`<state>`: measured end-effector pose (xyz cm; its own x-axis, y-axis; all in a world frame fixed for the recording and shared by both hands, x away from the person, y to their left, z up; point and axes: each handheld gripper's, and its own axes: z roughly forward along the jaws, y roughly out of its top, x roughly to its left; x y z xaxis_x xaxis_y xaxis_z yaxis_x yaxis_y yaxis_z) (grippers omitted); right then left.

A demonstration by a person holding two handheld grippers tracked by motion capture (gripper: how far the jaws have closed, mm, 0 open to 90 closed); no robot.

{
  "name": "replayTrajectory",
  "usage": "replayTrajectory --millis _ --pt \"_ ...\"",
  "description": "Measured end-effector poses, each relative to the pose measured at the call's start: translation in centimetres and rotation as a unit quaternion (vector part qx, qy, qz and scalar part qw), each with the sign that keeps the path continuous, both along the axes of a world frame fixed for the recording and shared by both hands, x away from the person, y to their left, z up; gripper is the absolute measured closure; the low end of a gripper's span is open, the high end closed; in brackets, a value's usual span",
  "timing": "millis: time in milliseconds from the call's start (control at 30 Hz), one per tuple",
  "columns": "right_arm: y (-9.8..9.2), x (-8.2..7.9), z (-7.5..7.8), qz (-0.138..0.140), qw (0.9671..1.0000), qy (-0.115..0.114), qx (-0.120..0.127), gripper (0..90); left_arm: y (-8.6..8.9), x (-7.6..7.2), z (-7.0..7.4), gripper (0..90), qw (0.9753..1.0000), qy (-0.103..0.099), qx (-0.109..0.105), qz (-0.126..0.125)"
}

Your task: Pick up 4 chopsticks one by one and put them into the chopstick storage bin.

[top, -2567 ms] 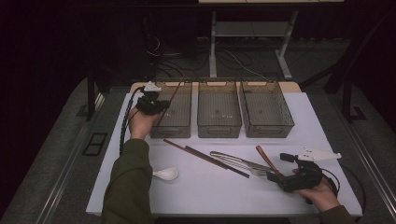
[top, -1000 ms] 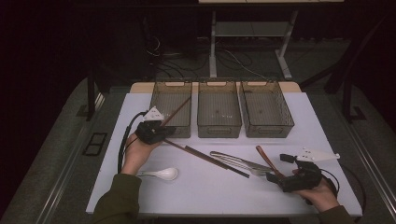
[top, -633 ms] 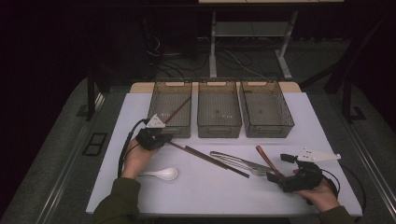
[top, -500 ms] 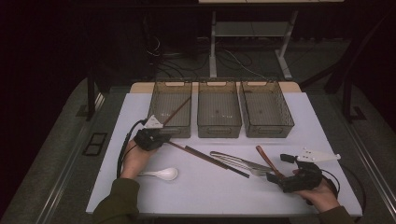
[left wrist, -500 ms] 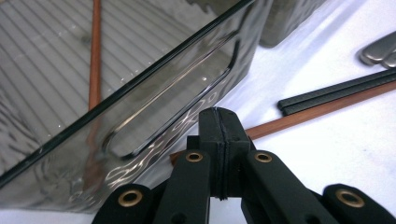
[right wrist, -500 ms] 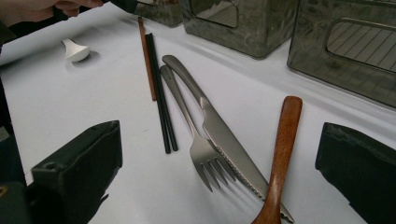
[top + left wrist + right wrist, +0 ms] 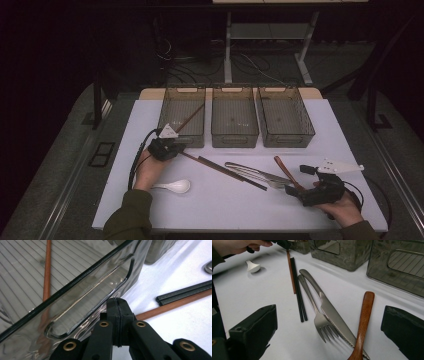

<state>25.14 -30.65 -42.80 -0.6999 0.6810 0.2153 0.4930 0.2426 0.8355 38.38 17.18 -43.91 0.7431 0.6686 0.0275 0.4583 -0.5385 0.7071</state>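
Chopstick [image 7: 189, 119] dropped in bin [image 7: 184, 116], left tool [image 7: 172, 148] withdrawn

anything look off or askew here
One thing: the brown chopstick in the left bin leans slantwise, its top end poking over the rim rather than lying flat. Its mate lies on the table beside the black pair. Nothing looks spilled or damaged.

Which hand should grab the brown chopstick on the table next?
Left. The left tongs are shut, right at the end of the brown chopstick, beside the bin that already holds one. The right tongs are open, far off by the wooden spoon.
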Motion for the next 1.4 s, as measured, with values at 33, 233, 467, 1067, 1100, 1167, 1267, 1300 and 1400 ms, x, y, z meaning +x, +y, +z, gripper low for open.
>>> replayTrajectory --millis 33,233,467,1067,1100,1167,1267,1300,1400 --pt "0.0 0.0 0.0 0.0 1.0 0.0 0.0 0.7 -0.1 0.0 -0.1 88.8 1.0 0.0 0.003 0.001" --pt "0.0 0.0 0.0 0.001 1.0 0.001 0.0 0.7 -0.1 0.1 -0.3 88.9 1.0 0.005 0.006 0.001" --pt "0.1 0.0 0.0 0.001 1.0 0.0 0.0 0.7 0.2 0.1 -0.3 88.9 0.9997 0.017 0.019 0.002" --pt "-0.1 -0.1 0.1 0.0 1.0 -0.002 0.001 0.7 1.9 -1.2 0.4 88.8 0.9998 0.018 0.011 -0.003" --pt "-0.1 -0.1 0.1 -0.001 1.0 -0.002 0.001 0.7 2.0 -1.3 0.4 88.8 0.9998 0.018 0.011 -0.006" --pt "-0.1 -0.1 0.1 -0.002 1.0 -0.002 0.001 0.7 2.3 -1.6 0.5 88.9 0.9996 0.024 0.016 -0.003" --pt "-0.1 -0.2 0.2 -0.003 1.0 -0.002 0.002 0.7 2.7 -2.1 0.6 88.9 0.9993 0.028 0.022 -0.007" --pt "-0.2 -0.2 0.2 -0.003 1.0 -0.003 0.002 0.7 2.7 -2.4 0.6 88.9 0.9993 0.03 0.023 -0.005" --pt "-0.2 -0.2 0.2 -0.004 1.0 -0.004 0.003 0.7 3.0 -2.9 0.5 88.9 0.999 0.03 0.031 -0.01"
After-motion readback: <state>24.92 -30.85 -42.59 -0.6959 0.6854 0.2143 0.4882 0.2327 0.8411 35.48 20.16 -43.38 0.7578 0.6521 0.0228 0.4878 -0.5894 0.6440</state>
